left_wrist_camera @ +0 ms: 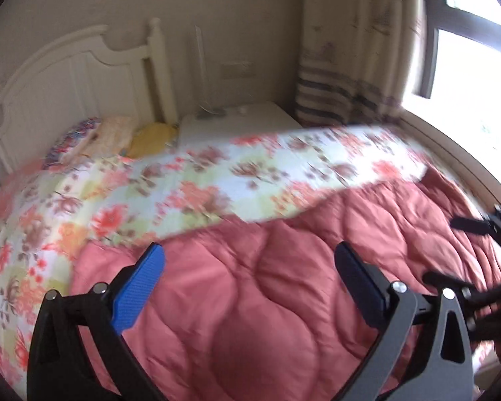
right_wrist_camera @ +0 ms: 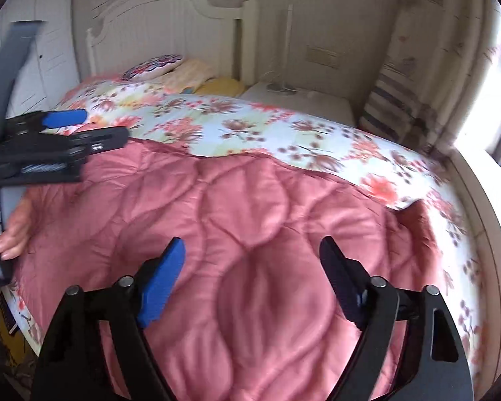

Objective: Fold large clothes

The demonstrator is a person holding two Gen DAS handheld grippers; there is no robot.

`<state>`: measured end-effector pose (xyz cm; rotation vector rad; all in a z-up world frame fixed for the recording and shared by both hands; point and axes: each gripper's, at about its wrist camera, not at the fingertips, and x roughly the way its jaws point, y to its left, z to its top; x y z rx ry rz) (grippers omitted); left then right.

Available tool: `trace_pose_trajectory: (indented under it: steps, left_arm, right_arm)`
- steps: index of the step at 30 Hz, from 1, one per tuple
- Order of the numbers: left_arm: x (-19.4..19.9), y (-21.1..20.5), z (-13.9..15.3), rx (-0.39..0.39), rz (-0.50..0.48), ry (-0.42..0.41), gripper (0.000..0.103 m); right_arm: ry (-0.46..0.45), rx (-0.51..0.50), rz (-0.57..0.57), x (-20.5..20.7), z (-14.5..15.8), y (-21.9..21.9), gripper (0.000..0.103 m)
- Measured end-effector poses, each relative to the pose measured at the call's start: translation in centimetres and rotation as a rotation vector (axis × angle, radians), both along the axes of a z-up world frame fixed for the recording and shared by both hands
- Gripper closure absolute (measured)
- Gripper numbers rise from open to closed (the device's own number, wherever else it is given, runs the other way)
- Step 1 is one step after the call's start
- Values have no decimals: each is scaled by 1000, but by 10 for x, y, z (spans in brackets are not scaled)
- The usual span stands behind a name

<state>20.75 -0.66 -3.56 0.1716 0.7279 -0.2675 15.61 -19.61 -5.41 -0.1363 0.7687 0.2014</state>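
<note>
Both the left gripper (left_wrist_camera: 248,265) and right gripper (right_wrist_camera: 252,262) gape wide — empty — above the pink quilt (right_wrist_camera: 250,217).

A white headboard (right_wrist_camera: 170,23) stands at eleven o'clock, with pillows (right_wrist_camera: 183,70) at its foot. A white nightstand (left_wrist_camera: 237,123) sits at twelve, striped curtains (left_wrist_camera: 347,67) at one.
</note>
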Motion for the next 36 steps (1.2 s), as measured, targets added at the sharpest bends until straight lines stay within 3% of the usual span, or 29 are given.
trace_pose_trajectory:
  steps: [3, 5, 9, 13, 17, 18, 20, 21, 25, 28, 30, 33, 36]
  left_arm:
    - [5, -20, -48, 66, -19, 107, 2]
    - [10, -18, -62, 26, -16, 112, 2]
    - [17, -4, -48, -8, -12, 172, 2]
    - [24, 33, -16, 43, 67, 48, 2]
    - [73, 85, -34, 68, 185, 109, 2]
    - [81, 97, -42, 49, 210, 145, 2]
    - [91, 118, -59, -98, 211, 234, 2]
    - [92, 121, -62, -118, 214, 238, 2]
    - [91, 117, -63, -82, 216, 220, 2]
    - [91, 119, -63, -102, 213, 232, 2]
    - [91, 122, -64, -118, 213, 239, 2]
    - [95, 121, -65, -125, 213, 239, 2]
    - [97, 121, -66, -129, 212, 242, 2]
  right_arm:
    - [70, 12, -32, 6, -33, -16, 23]
    - [42, 20, -37, 3, -43, -18, 23]
    - [83, 13, -16, 6, -27, -18, 23]
    - [-20, 21, -55, 6, 2, -44, 25]
    - [79, 123, -146, 42, -22, -91, 25]
    - [114, 146, -169, 48, -34, -102, 25]
    - [126, 256, -146, 51, -46, -116, 24]
    - [126, 293, -147, 51, -46, -121, 24]
    - [96, 295, -160, 47, -30, -125, 25]
    - [57, 307, -173, 52, -14, -134, 25]
    - [87, 299, -177, 66, -18, -137, 25]
    - [190, 302, -187, 89, -49, -138, 24]
    - [168, 288, -206, 88, -43, -139, 24]
